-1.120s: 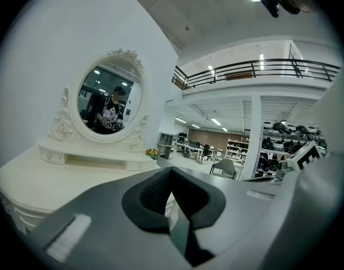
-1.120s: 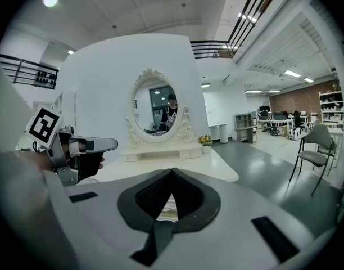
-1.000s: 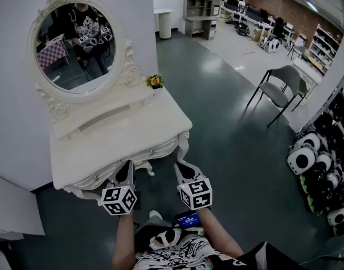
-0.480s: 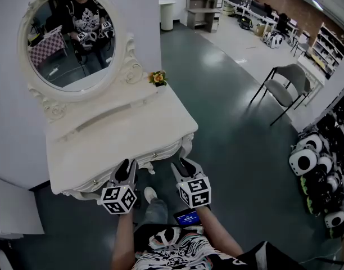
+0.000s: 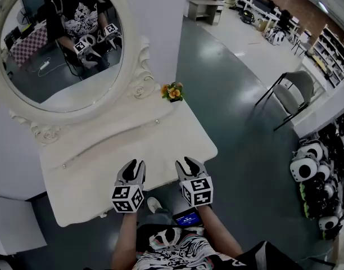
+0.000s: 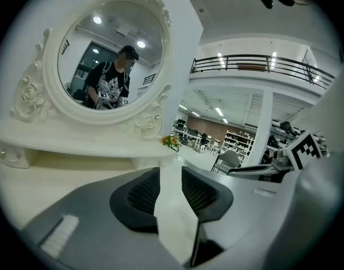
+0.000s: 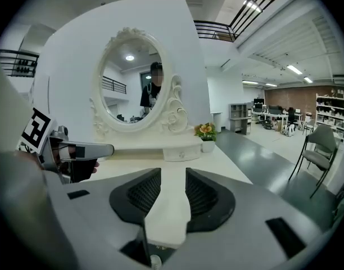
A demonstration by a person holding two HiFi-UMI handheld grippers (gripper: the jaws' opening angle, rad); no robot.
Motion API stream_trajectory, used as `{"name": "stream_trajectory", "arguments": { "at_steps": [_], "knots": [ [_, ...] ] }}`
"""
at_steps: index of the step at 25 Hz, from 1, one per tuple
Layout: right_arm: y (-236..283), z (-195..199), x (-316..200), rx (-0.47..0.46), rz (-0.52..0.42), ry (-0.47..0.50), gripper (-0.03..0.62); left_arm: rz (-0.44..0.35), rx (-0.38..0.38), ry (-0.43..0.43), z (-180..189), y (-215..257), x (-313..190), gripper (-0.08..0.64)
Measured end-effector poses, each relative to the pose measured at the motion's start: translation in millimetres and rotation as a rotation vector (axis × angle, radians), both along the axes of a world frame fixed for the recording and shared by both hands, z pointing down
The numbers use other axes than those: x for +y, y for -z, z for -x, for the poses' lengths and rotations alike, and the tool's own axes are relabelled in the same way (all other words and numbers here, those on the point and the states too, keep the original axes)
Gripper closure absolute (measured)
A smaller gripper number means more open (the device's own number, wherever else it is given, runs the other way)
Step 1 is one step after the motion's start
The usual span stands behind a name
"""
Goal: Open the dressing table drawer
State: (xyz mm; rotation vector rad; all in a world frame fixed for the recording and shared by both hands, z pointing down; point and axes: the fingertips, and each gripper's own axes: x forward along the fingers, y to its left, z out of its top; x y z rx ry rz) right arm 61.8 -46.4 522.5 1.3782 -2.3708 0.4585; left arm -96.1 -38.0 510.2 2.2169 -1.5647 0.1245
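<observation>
Both tools hover side by side over the white dressing table's front edge. The left tool is spread wide and empty, and the right tool is opening with nothing between its jaws. A small knobbed drawer under the mirror shelf lies straight ahead of the right tool, its length running crosswise. Any drawer beneath the top is hidden. No writing is readable.

Flower pot on dressing table

Cream dressing table, orange flowers
</observation>
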Motion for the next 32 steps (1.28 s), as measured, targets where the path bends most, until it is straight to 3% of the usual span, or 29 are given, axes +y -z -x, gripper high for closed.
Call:
{"name": "stream_trajectory", "arguments": {
  "at_steps": [9, 22, 26, 32],
  "knots": [
    [-29, 38, -84, 0.064, 0.077, -0.031, 0.454, 0.072, 0.034, -0.051, 37, -44, -90, 0.446],
    [-55, 62, -137, 0.086, 0.135, 0.008, 0.436, 0.141, 0.057, -0.039, 49, -76, -127, 0.451],
    [-65, 64, -146, 0.083, 0.155, 0.027, 0.437, 0.116, 0.138, -0.053, 47, -71, -134, 0.455],
    [-80, 70, -164, 0.085, 0.169, 0.054, 0.437, 0.175, 0.072, -0.024, 54, -97, -145, 0.472]
  ]
}}
